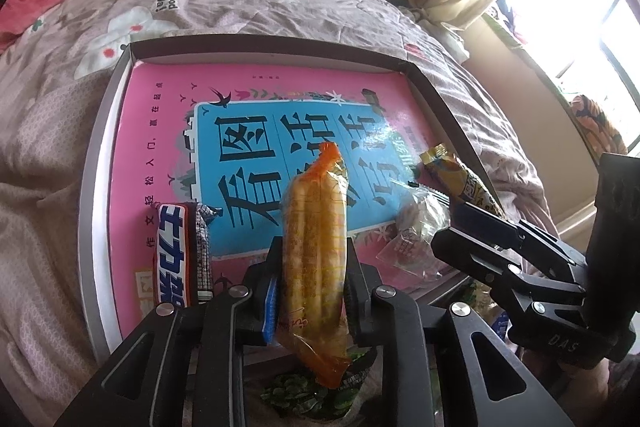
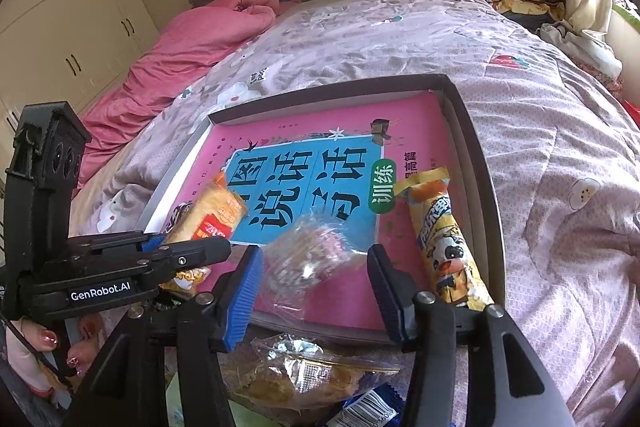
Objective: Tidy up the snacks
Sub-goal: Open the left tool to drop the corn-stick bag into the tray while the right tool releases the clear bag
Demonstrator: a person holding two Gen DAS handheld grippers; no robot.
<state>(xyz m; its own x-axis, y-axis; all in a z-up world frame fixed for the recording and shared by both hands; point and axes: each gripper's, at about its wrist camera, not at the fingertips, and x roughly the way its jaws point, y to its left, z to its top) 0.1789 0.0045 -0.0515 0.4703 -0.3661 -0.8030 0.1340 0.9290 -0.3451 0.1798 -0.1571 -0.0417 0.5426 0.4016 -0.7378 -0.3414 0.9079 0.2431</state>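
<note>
Bedroom quilt (image 2: pixel 400 39) carried a shallow box (image 2: pixel 474 131). Over it, the left tool (image 1: pixel 310 267) pinched an orange snack pack (image 1: pixel 316 235) mid-length — light, crinkly, slippery, its wafers likely brittle. Right tool (image 2: pixel 316 287) stood spread around a clear wrapped snack (image 2: pixel 316 247), pads apart from it.

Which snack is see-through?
The clear-wrapped snack between the right hand-held gripper fingers; the orange snack and yellow cow snack have coloured wrappers.

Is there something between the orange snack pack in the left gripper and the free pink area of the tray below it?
Nothing visible. The left gripper holds the orange snack pack above bare tray; the chocolate bar and clear wrapper lie beside.
</note>
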